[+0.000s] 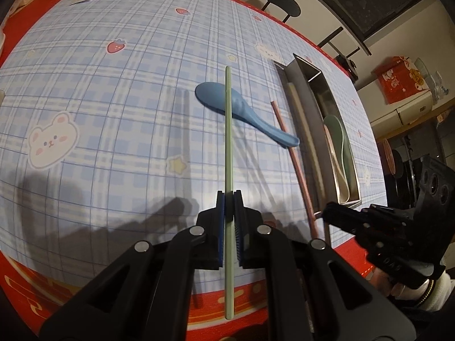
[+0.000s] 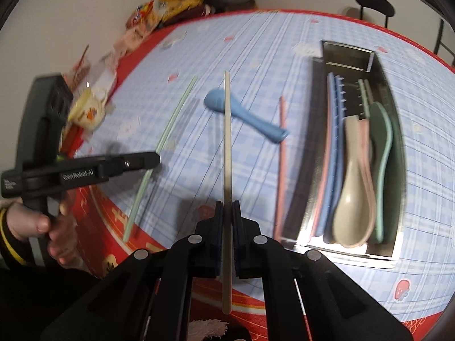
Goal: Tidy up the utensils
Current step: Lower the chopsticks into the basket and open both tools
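My left gripper [image 1: 229,196] is shut on a green chopstick [image 1: 228,130] and holds it above the table; the chopstick also shows in the right wrist view [image 2: 167,130]. My right gripper [image 2: 227,206] is shut on a beige chopstick [image 2: 227,142], held above the table left of the metal utensil tray [image 2: 382,65]. A blue spoon [image 1: 241,110] lies on the cloth, also seen in the right wrist view [image 2: 244,113]. A pink chopstick [image 2: 281,153] lies beside the tray. The tray holds several spoons [image 2: 352,199] and chopsticks.
The table has a blue plaid cloth [image 1: 113,113] with a red border. Snack packets and a cup [image 2: 91,108] crowd the far left edge. A black chair [image 1: 284,2] stands beyond the table.
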A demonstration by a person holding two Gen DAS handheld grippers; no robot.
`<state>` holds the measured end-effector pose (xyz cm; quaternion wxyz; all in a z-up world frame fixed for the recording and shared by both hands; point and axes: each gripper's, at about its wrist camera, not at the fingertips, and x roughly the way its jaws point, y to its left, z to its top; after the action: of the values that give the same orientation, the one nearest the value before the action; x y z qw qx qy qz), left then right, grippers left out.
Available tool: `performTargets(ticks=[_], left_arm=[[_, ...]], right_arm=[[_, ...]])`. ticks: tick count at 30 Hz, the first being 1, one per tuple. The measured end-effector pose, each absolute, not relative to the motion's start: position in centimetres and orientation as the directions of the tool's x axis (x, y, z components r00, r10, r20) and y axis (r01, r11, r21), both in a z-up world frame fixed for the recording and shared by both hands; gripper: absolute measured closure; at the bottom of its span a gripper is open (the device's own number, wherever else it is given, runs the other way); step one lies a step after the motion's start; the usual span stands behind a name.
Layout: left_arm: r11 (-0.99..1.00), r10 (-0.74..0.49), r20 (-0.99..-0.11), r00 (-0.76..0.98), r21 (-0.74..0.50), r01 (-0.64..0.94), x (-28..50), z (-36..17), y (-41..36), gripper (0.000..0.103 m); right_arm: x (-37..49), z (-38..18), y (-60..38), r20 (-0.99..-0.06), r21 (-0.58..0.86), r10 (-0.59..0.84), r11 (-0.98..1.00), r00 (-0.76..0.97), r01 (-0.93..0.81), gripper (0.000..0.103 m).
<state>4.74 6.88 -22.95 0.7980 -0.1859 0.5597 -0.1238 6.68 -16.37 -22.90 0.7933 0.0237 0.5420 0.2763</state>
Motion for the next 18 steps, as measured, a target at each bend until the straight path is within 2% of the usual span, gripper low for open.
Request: performTargets(ticks=[9, 18], left_arm=[[0.887, -0.436, -0.836, 0.335, -0.461, 0.004, 6.7, -20.7, 4.7, 0.093], [0.825, -0.538, -0.788, 0.299, -0.566, -0.006, 11.0, -19.9, -0.8, 0.093]], right_arm=[[8.6, -21.1, -21.2, -0.772, 0.451, 0.528, 0.848, 0.354, -0.279, 0.097], [10.8, -21.3, -26.2, -0.764, 0.473, 0.504, 0.862, 0.403, -0.181, 0.097]])
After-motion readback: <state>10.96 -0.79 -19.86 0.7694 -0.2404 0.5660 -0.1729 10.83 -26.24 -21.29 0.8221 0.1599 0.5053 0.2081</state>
